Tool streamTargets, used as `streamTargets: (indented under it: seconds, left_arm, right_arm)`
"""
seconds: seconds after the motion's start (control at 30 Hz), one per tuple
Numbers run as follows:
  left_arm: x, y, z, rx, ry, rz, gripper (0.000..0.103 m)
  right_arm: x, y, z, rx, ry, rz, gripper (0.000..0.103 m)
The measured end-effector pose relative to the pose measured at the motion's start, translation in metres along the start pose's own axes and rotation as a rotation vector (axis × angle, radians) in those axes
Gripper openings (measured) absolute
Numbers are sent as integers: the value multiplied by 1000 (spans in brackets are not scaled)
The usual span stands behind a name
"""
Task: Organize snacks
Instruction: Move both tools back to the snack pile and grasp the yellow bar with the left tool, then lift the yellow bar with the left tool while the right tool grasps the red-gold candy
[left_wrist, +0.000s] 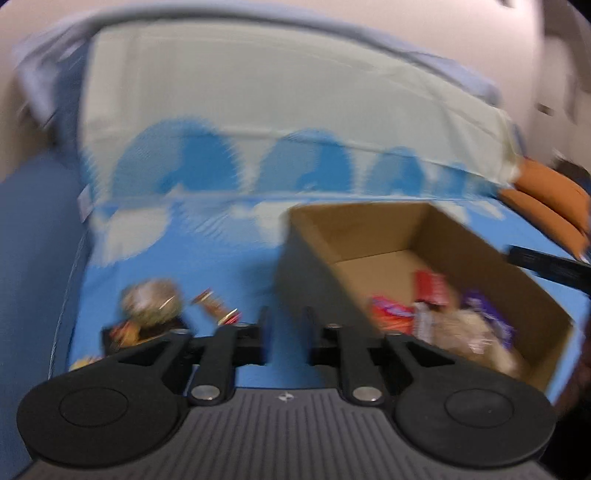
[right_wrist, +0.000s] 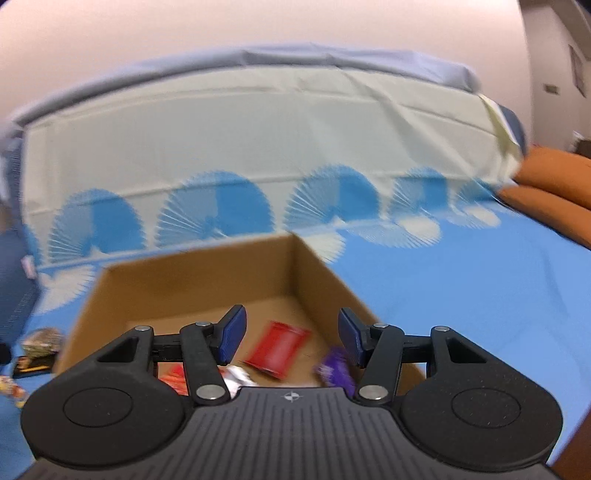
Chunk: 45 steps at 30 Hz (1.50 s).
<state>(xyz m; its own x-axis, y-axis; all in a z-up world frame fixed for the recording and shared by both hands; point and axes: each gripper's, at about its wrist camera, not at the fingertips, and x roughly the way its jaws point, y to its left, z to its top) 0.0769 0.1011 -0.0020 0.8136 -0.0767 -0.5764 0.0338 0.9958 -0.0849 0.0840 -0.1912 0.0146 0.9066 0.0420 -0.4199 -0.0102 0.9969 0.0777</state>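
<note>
we see a blue cloth with open room right of the cardboard box. snacks lie inside it; more snacks sit left of its near edge. our right gripper is spread, empty; our left gripper looks pressed together, empty.

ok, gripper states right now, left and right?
Left gripper: closed, nothing between the fingers.
Right gripper: open, empty, over the cardboard box.
</note>
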Motion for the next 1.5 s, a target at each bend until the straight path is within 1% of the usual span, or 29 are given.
streamTargets:
  seconds: [0.03,0.07,0.13,0.2,0.23,0.27,0.3,0.37,0.47,0.57,0.7,0.77,0.83,0.87,0.9,0.93,0.97,1.0,1.03,1.13,1.2,1.23,1.27,1.3,1.37,1.43,1.5]
  left_arm:
    - [4,9,2,-33,13,55,7]
    - [6,18,4,-74,13,84,7]
    - [10,40,8,-200,20,103,8]
    - [18,60,7,-314,51,164,11]
    - [23,73,5,-383,80,193,11]
    - [28,84,3,-453,102,198,15]
    - [33,96,-1,-526,121,207,22]
    - [40,116,-8,-629,164,256,32]
    - [48,141,-15,-768,200,282,44]
    - [57,153,-19,-859,227,275,49]
    - [71,155,-20,-867,250,327,49]
    - [81,152,-18,-832,275,372,49]
    - [88,148,-19,-796,307,398,48]
    - [92,147,-19,-769,330,416,45]
    - [95,145,-20,-738,348,434,35]
    - [94,144,-21,-713,353,445,30]
    - [93,144,-20,-690,355,444,21]
    - [90,144,-20,-677,358,431,13]
    - [86,144,-21,-672,357,411,12]
    - [73,143,-23,-630,378,386,12]
    - [62,141,-25,-610,397,336,12]
    - [56,139,-26,-591,407,301,12]
    - [52,137,-26,-563,418,274,12]
    - [50,135,-28,-527,437,247,12]
    - [49,132,-35,-489,481,212,13]
    - [48,134,-40,-489,505,200,13]
    - [46,137,-42,-500,509,186,14]
  right_arm:
    - [-3,5,-1,-11,-12,27,57]
    - [-5,10,-2,-24,-17,48,57]
    - [-7,20,-2,-39,-28,94,57]
    - [-8,28,1,-37,-37,144,57]
    - [-9,34,2,-41,-38,161,57]
    - [-9,39,3,-51,-36,176,57]
    - [-8,43,4,-59,-28,188,57]
    - [-6,50,4,-60,-2,220,57]
    - [-5,58,2,-51,33,270,57]
    - [-5,66,0,-65,49,307,57]
    - [-5,74,-2,-76,64,344,57]
    - [-4,76,-2,-75,76,357,57]
    - [-3,77,-3,-77,83,361,57]
    - [-2,78,-3,-78,88,366,57]
    - [-2,79,-3,-79,91,371,57]
    - [-1,80,-3,-82,92,376,57]
    - [-1,81,-3,-85,92,377,57]
    - [-1,82,-3,-88,93,379,57]
    - [-2,84,-3,-90,93,382,57]
    - [-5,90,-3,-107,86,393,57]
    - [-10,96,-5,-124,76,405,56]
    - [-13,99,-6,-135,73,414,53]
    - [-16,104,-7,-149,73,429,41]
    - [-18,107,-8,-158,77,443,32]
    - [-21,115,-8,-166,102,474,27]
    - [-21,123,-4,-148,133,489,27]
    - [-17,135,4,-114,193,509,28]
